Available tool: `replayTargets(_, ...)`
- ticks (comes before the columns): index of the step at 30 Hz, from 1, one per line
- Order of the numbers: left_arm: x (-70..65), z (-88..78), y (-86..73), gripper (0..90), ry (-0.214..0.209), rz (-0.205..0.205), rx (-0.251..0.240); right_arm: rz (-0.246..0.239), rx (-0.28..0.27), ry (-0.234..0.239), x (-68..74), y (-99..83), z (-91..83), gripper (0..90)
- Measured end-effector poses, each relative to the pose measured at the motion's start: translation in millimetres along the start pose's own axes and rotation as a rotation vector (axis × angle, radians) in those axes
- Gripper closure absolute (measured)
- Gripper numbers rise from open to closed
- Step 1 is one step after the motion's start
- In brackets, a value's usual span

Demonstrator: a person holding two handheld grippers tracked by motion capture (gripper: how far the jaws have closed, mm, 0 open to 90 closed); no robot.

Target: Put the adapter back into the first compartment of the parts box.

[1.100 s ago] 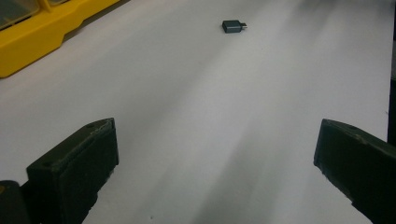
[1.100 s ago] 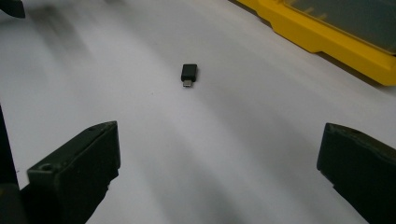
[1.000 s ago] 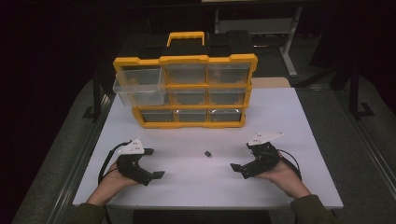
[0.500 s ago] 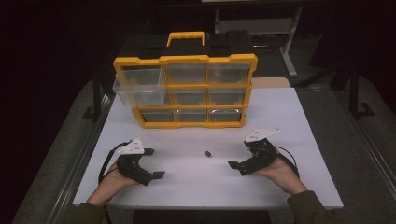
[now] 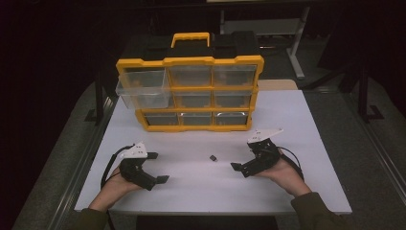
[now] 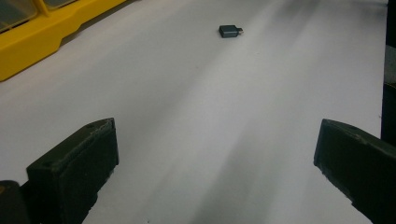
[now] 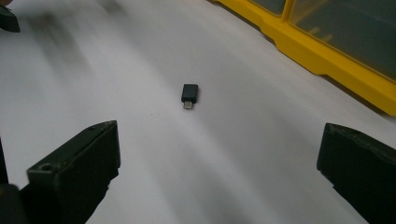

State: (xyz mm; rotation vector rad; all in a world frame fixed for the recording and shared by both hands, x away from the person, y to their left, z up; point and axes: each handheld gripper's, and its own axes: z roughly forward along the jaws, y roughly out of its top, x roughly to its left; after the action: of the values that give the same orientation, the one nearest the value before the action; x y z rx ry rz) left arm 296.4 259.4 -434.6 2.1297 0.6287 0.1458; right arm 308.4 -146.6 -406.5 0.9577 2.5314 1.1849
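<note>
A small black USB adapter (image 5: 213,157) lies flat on the white table (image 5: 287,115), between my two grippers. My left gripper (image 5: 158,167) rests at the front left, open, its jaws pointing right toward the adapter (image 6: 230,31), which lies far ahead. My right gripper (image 5: 243,155) is open just right of the adapter. In the right gripper view the adapter (image 7: 189,94) lies a short way ahead of the gap between the two black jaws, its metal plug toward me. Both grippers (image 6: 215,186) (image 7: 215,182) hold nothing.
A yellow organiser case (image 5: 191,91) with clear drawers and a handle stands at the back of the table. Its upper-left drawer (image 5: 143,93) is pulled out. The case's yellow base (image 7: 327,51) (image 6: 46,32) borders both gripper views. Dark floor surrounds the table.
My right gripper has slid a little to the left, closer to the adapter. The left gripper and the adapter have stayed put.
</note>
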Motion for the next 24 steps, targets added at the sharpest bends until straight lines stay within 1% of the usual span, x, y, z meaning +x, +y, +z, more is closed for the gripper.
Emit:
replayTargets(8, -0.2, 0.5, 0.0, 0.0, -0.001, 0.001, 0.002, -0.004, 0.0, 0.001, 0.7, 6.5, 3.4, 0.0)
replayTargets(13, -0.4, 0.2, 0.1, 0.0, -0.003, 0.002, 0.004, -0.002, -0.009, 0.011, 0.4, 11.0, 4.7, 0.0)
replayTargets(17, -0.9, 0.7, 0.1, 0.0, -0.006, 0.001, 0.002, -0.012, -0.004, 0.01, 1.1, 14.4, 6.6, 0.0)
replayTargets(24, -1.2, 0.9, 0.2, 0.0, -0.007, 0.002, 0.003, -0.014, 0.008, 0.009, 1.2, 17.9, 9.5, 0.0)
